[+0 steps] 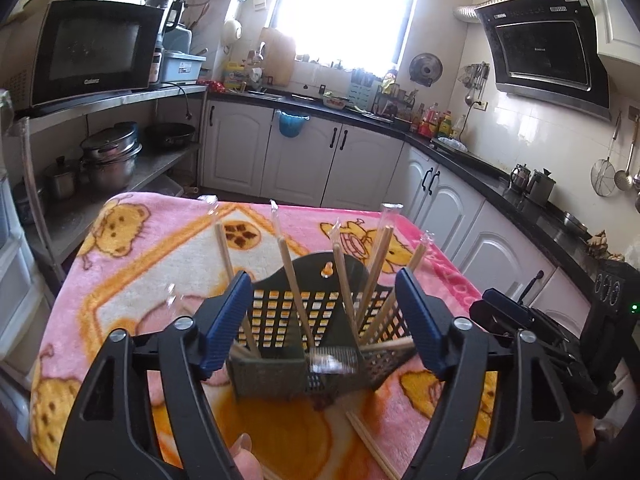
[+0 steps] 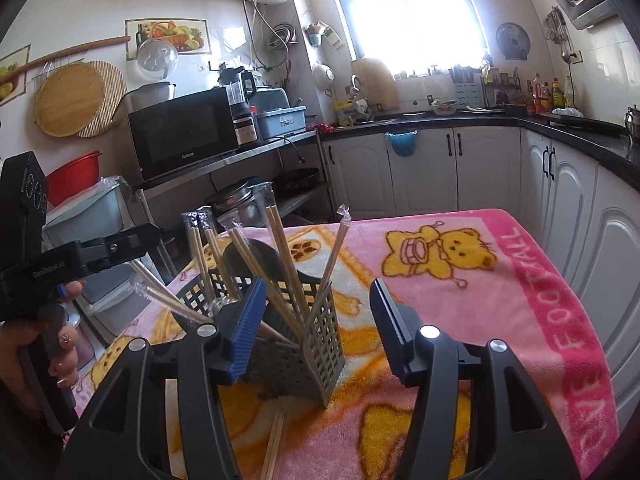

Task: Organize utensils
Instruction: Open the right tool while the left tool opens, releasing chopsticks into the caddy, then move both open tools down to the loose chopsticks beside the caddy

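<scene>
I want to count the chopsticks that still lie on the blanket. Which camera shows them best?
The left wrist view shows the loose chopsticks best: a pair lying flat on the pink blanket in front of the utensil basket, between the open fingers. The right wrist view shows them too, but partly behind the gripper's frame.

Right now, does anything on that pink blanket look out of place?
Yes. One wrapped pair of chopsticks lies flat on the blanket in front of the black holder, while the other pairs stand inside it.

Dark perforated plastic utensil basket (image 1: 304, 320): on pink bear-print blanket (image 1: 160, 264), near its front edge.
Wrapped wooden chopsticks (image 1: 294, 280): standing in basket.
Loose wooden chopstick pair (image 2: 274, 446): on blanket, before basket.
</scene>
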A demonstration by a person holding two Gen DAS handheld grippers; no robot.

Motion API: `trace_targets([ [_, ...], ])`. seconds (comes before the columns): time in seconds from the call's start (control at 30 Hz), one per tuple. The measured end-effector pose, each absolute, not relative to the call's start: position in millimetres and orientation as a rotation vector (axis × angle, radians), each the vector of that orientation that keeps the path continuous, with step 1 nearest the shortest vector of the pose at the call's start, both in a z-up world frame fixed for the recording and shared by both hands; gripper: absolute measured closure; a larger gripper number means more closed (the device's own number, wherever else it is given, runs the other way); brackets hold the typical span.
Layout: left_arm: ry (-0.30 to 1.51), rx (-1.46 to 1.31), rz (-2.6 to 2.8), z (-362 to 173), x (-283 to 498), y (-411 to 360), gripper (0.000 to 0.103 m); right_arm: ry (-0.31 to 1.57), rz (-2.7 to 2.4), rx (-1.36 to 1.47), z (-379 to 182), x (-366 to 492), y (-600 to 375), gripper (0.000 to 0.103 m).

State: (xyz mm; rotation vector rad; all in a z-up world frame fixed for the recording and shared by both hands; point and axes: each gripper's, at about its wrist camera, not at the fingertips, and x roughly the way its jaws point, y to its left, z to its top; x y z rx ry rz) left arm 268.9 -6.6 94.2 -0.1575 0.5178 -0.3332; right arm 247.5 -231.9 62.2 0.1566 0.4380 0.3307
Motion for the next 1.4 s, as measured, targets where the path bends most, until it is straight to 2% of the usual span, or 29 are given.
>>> trace_targets([
  [0.13,0.511,-0.176,-0.328,94.3,252.9,0.2,0.018,0.444,0.34,0.165,61.9,239.0,-231.0,0.046],
  [0.27,0.511,-0.184,-0.339,90.3,237.6,3.5,0.01,0.447,0.347,0.159,62.7,230.3,-228.4,0.042],
  [0.8,0.577,-0.158,-0.305,55.4,201.7,11.0,0.01,0.475,0.392,0.101,58.5,194.7,-217.1,0.033],
  [1.4,0.707,-0.164,-0.234,0.0,184.2,29.4,0.01,0.599,0.469,-0.004,29.8,182.2,-193.5,0.032],
])
